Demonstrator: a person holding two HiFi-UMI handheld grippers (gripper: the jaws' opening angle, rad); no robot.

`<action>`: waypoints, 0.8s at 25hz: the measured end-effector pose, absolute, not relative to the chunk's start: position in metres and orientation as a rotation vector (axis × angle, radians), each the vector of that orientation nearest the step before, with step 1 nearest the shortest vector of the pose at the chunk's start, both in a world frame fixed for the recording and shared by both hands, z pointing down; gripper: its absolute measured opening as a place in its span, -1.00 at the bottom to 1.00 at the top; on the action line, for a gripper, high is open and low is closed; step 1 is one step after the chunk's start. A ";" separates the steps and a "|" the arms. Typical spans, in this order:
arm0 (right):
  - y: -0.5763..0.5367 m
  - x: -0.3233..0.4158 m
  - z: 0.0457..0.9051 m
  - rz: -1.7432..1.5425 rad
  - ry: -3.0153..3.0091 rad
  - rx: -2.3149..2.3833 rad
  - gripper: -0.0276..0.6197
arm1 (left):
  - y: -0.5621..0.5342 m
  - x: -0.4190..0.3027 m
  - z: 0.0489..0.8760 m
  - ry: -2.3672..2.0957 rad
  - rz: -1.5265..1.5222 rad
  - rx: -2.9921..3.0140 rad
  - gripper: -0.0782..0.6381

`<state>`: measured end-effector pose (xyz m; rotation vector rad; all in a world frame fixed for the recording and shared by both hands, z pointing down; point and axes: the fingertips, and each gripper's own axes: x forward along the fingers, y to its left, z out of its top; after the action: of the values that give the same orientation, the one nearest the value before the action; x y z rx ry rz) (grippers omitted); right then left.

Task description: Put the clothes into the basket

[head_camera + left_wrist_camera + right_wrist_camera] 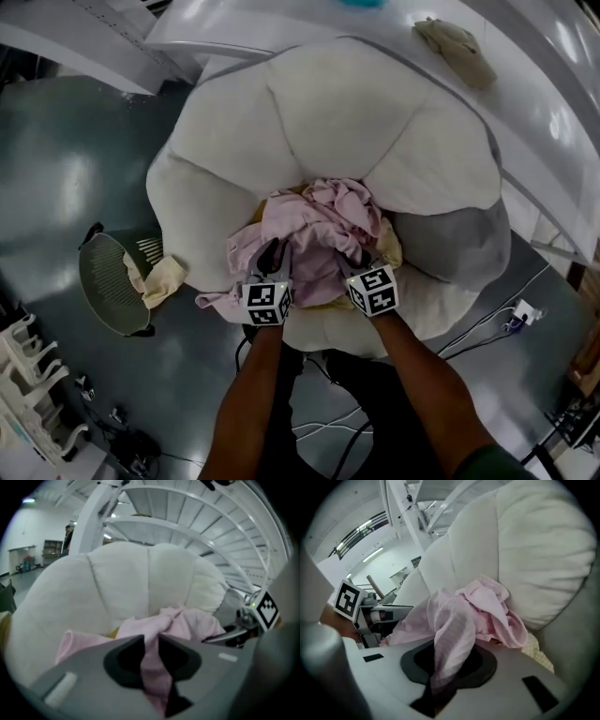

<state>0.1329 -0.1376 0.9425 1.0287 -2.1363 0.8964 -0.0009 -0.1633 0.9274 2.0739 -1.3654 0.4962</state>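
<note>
A crumpled pink garment (pixel 319 225) lies in the seat of a big white petal-shaped chair (pixel 356 112). My left gripper (pixel 270 258) is shut on a fold of it at its left side. In the left gripper view the pink cloth (pixel 187 620) runs pinched down between the jaws of the left gripper (pixel 151 644). My right gripper (pixel 361 258) is shut on another fold at the right side; the right gripper view shows the pink cloth (pixel 483 606) bunched in the right gripper (pixel 452 653). The green basket (pixel 108 281) lies on the floor to the left.
A pale yellow cloth (pixel 159 279) hangs over the basket's rim. Another yellowish cloth (pixel 389 248) peeks from under the pink one. A beige cloth (pixel 455 47) lies on the white structure behind the chair. A grey cushion (pixel 459 244) sits at the right. Cables cross the floor nearby.
</note>
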 end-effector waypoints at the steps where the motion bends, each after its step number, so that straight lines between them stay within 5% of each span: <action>1: -0.138 0.130 0.931 0.875 -2.157 1.038 -0.68 | -0.164 0.000 0.919 -1.378 0.488 2.085 -0.56; 20: -0.082 0.000 0.552 0.707 -2.755 0.829 -0.70 | -0.138 -0.087 0.569 -1.819 0.075 2.187 -0.63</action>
<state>0.0002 -0.0819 0.5520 0.8286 -2.7548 0.7071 -0.0870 -0.1380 0.5694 2.1872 -1.8185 0.0752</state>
